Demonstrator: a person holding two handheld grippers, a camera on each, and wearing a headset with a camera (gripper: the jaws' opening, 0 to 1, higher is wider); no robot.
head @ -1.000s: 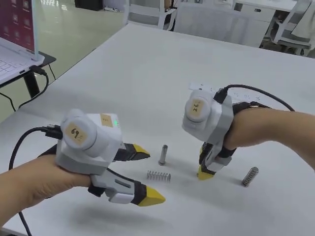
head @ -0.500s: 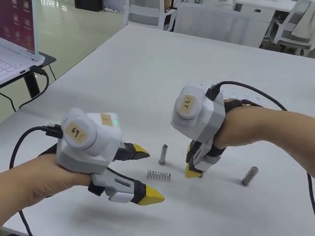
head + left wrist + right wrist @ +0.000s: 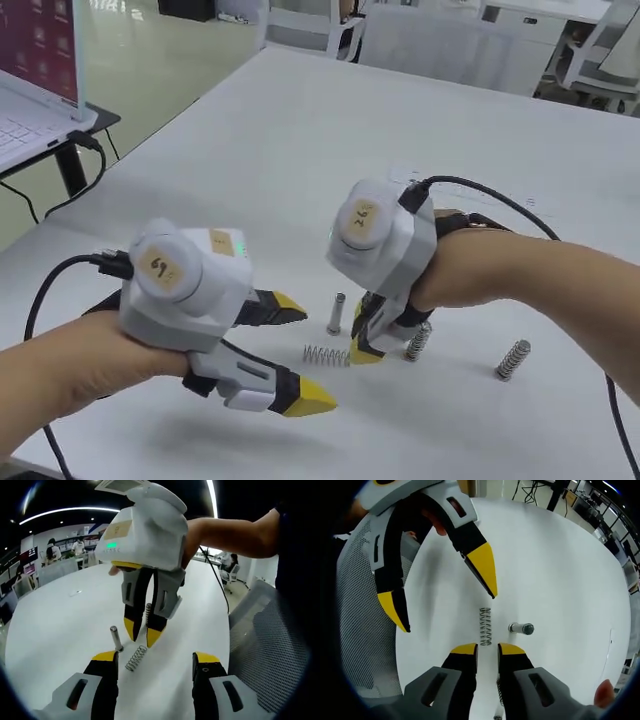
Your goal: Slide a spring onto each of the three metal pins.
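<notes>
A grey laptop (image 3: pixel 30 90) sits at ten o'clock. My left gripper (image 3: pixel 155 657) is spread wide, empty. A loose steel coil spring (image 3: pixel 324 355) lies at its twelve o'clock, beside a bare upright metal pin (image 3: pixel 336 313). My right gripper (image 3: pixel 362 352), jaws narrowly parted and empty, hovers at the spring's end. The head view adds two spring-sleeved pins (image 3: pixel 513 359) at three o'clock.

A loose spring (image 3: pixel 485 626) lies on the counter (image 3: pixel 560 555) just ahead of the jaws of the right gripper (image 3: pixel 488 649), with a pin (image 3: pixel 521 628) just right of it. The spring also lies ahead of the jaws of the left gripper (image 3: pixel 155 657), with the pin to its left.
</notes>
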